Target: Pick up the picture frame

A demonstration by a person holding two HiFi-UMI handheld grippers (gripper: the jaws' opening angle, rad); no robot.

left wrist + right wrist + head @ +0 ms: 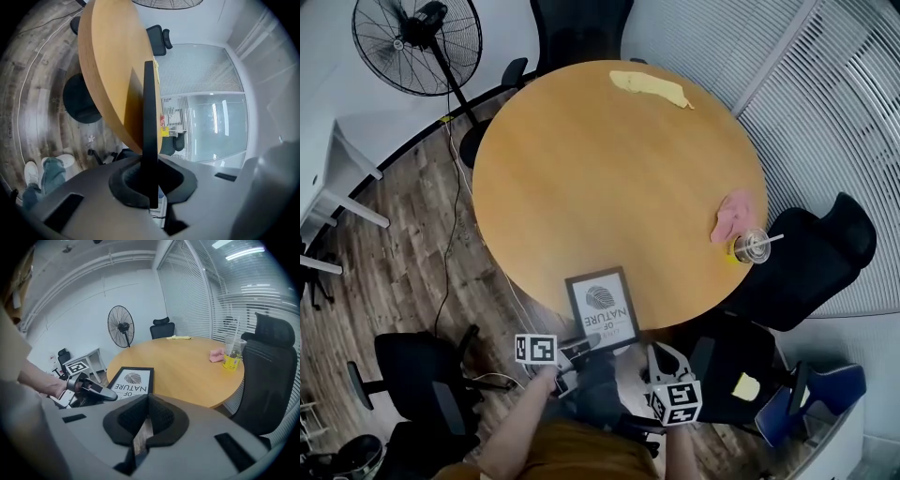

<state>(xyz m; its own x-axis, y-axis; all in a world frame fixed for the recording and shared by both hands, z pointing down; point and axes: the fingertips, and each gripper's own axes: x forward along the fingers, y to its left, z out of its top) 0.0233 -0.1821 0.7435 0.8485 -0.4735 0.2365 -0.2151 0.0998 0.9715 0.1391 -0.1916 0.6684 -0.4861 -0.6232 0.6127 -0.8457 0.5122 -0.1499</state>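
The picture frame (602,307), black-edged with a white print, lies at the near edge of the round wooden table (609,169). My left gripper (589,342) reaches it from the near side. In the left gripper view the frame (149,108) shows edge-on as a thin black bar, and the left gripper (149,164) is shut on its near edge. The right gripper view shows the frame (131,380) flat on the table (187,362), with the left gripper (110,396) at its corner. My right gripper (659,354) hangs off the table's edge to the frame's right. The right gripper (147,399) is shut and holds nothing.
A yellow cloth (649,89) lies at the table's far side. A pink cloth (733,214) and a clear cup with a straw (752,247) sit at the right edge. Black office chairs (806,258) (422,380) ring the table. A standing fan (417,42) is far left.
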